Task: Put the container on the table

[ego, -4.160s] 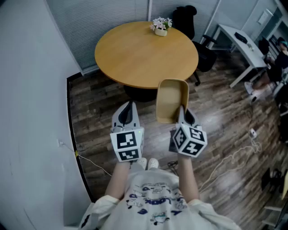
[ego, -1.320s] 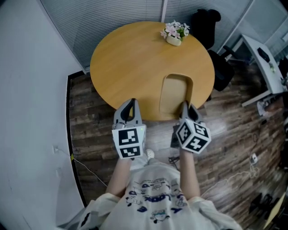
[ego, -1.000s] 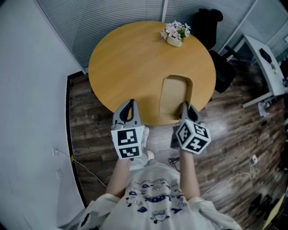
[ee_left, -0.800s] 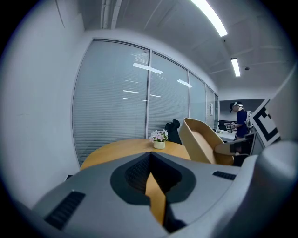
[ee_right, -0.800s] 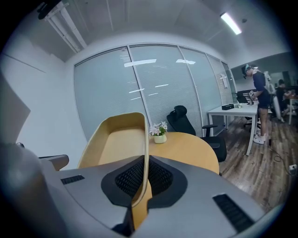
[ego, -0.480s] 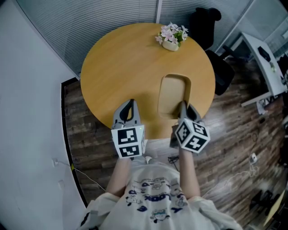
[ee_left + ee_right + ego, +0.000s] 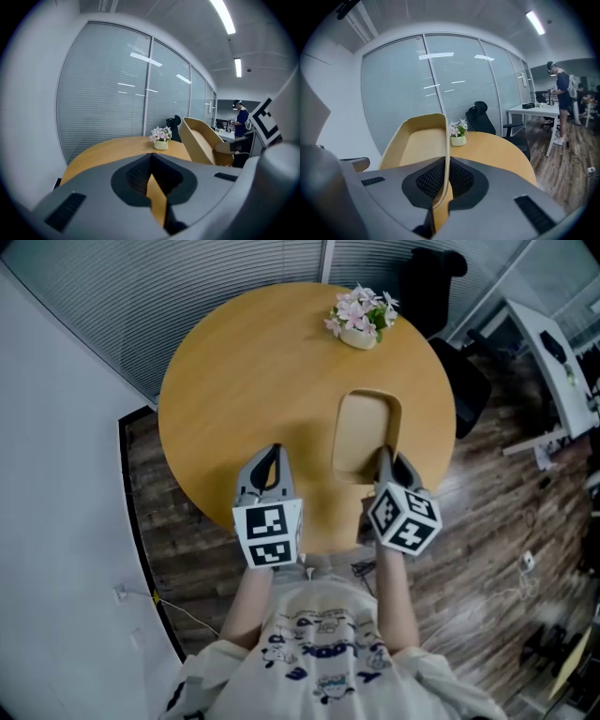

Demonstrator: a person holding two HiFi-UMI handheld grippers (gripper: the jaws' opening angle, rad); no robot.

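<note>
A tan, oblong, open-topped container (image 7: 366, 432) hangs over the near right part of the round wooden table (image 7: 253, 381). My right gripper (image 7: 384, 457) is shut on the rim at its near end. In the right gripper view the container (image 7: 419, 145) rises tilted from the jaws, and the rim runs between them at my right gripper (image 7: 445, 161). Whether it touches the table I cannot tell. My left gripper (image 7: 270, 454) is shut and holds nothing, above the table's near edge to the left of the container (image 7: 201, 140).
A small pot of pink flowers (image 7: 359, 317) stands at the table's far side. A black office chair (image 7: 441, 277) is behind the table, a white desk (image 7: 553, 343) at the right, and cables (image 7: 525, 563) lie on the wood floor. A person (image 7: 560, 101) stands far off.
The view has closed in on the table. The container, earlier over the floor in front of the table, is now over the tabletop. Both grippers now reach over the table's near edge.
</note>
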